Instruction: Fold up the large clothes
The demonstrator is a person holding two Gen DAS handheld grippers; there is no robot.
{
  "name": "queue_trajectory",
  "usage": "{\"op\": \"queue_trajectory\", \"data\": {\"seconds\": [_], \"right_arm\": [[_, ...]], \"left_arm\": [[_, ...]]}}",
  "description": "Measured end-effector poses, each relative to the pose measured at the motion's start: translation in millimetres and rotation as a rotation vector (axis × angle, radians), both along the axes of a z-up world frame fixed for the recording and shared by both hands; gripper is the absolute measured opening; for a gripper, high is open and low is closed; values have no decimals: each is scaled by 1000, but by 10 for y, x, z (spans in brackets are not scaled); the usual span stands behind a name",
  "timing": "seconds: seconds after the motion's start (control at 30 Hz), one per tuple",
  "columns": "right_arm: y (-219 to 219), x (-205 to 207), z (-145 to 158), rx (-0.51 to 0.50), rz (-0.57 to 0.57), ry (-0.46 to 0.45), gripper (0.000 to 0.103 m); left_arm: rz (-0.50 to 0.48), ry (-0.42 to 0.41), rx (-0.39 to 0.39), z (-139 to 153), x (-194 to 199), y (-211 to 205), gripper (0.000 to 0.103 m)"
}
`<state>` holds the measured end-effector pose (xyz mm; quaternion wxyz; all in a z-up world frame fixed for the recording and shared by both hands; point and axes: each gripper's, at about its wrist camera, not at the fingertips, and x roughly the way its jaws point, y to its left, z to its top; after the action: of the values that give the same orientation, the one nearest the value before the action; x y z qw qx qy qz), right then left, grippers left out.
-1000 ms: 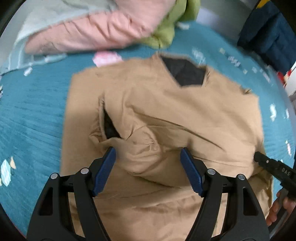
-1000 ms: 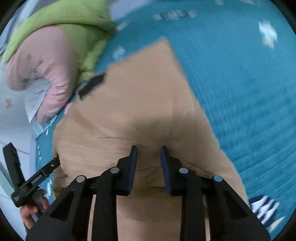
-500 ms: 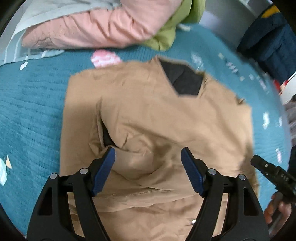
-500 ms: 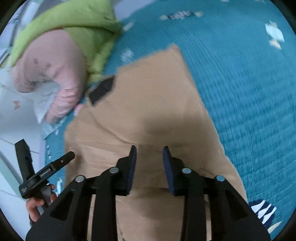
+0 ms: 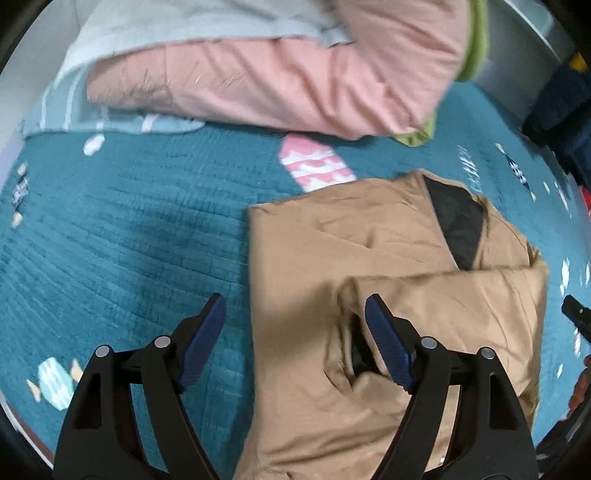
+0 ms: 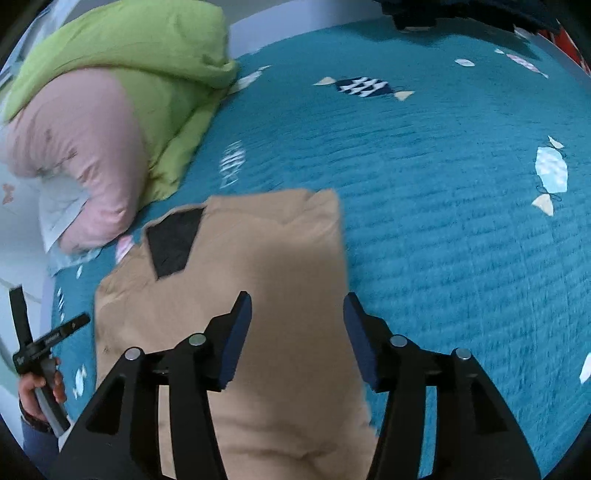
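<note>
Two grippers hang over a teal quilted bedspread [image 5: 122,236] printed with small candy and fish shapes, and between them lies a tan coat [image 5: 369,258], folded into a rough rectangle with its sleeves tucked across the front. Its dark lining [image 5: 460,229] shows as a wedge at the collar, which points toward the far side of the bed. The left gripper [image 5: 293,339] has its blue-padded fingers spread wide and still parting; its left pad hangs over bare bedspread and its right pad over a creased fold of the coat, neither one pinching cloth. The right gripper [image 6: 297,336] is also parting its fingers, which straddle the right edge of the coat [image 6: 258,258] from above with nothing pinched between them; the left pad is over tan cloth, the right pad over the bedspread [image 6: 443,206]. Beyond the coat, at the head of the bed, sits a heap of other clothes: a pink padded jacket [image 5: 295,85] and a lime green jacket [image 6: 140,66] bunched against each other, with pale bluish cloth [image 5: 177,22] lying over and beside them. From the right wrist view, a hand [image 6: 37,391] at the lower left edge grips the handle of the left gripper, beside the coat's left edge.
</note>
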<state>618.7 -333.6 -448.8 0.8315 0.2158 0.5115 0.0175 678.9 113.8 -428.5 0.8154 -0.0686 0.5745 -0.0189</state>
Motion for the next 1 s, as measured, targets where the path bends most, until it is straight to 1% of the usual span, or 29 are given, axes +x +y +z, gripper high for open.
{"op": "queue_trajectory", "data": {"seconds": [0.07,0.13,0.2,0.27,0.3,0.37,0.4,0.47,0.57,0.63,0.67,0.7,0.73,0.77,0.8,0.83,0.87,0.9,0.93,0.97,1.0], "right_arm": [[-39,141,-47,-6,-24,12,56],[-110,239,-95,16,-42,17,59],[-164,394,-196,71,-63,49,59],[-207,516,-269,112,-83,63,60],[-213,566,-297,123,-85,71,60],[-211,698,-383,141,-83,102,60],[-197,742,-412,136,-84,111,61],[-167,807,-465,130,-77,134,61],[-171,876,-549,154,-78,152,62],[-139,921,-594,138,-59,173,62],[-119,941,-602,127,-45,171,61],[-103,958,-612,115,-34,173,60],[-93,975,-629,105,-27,180,53],[-91,977,-641,98,-27,180,44],[-90,980,-658,98,-22,186,41],[-92,979,-668,93,-16,196,32],[-95,968,-667,79,-13,194,18],[-94,961,-664,63,-7,198,15],[-108,932,-627,48,-8,182,11],[-112,907,-583,46,-11,158,10],[-123,873,-518,46,-16,125,10]], "left_arm": [[46,17,-15,-68,103,120,78],[61,18,-19,-118,198,166,78],[58,38,-31,-181,305,204,78],[77,67,-52,-275,428,246,78],[76,72,-50,-305,466,242,78],[64,74,-21,-356,532,227,78],[59,80,-16,-402,582,222,80],[62,100,-28,-479,635,225,80],[89,120,-39,-608,702,258,80],[57,114,3,-624,720,212,79],[32,104,28,-611,718,173,74],[8,95,39,-592,713,133,66],[-9,91,39,-574,709,106,61],[-25,91,25,-564,706,79,48],[-37,96,22,-552,699,57,44],[-47,94,26,-541,691,46,38],[-64,91,20,-535,684,33,26],[-75,67,10,-496,662,23,22],[-76,50,14,-464,642,20,21],[-77,32,12,-423,612,3,19],[-78,-11,1,-339,562,3,18]]}}
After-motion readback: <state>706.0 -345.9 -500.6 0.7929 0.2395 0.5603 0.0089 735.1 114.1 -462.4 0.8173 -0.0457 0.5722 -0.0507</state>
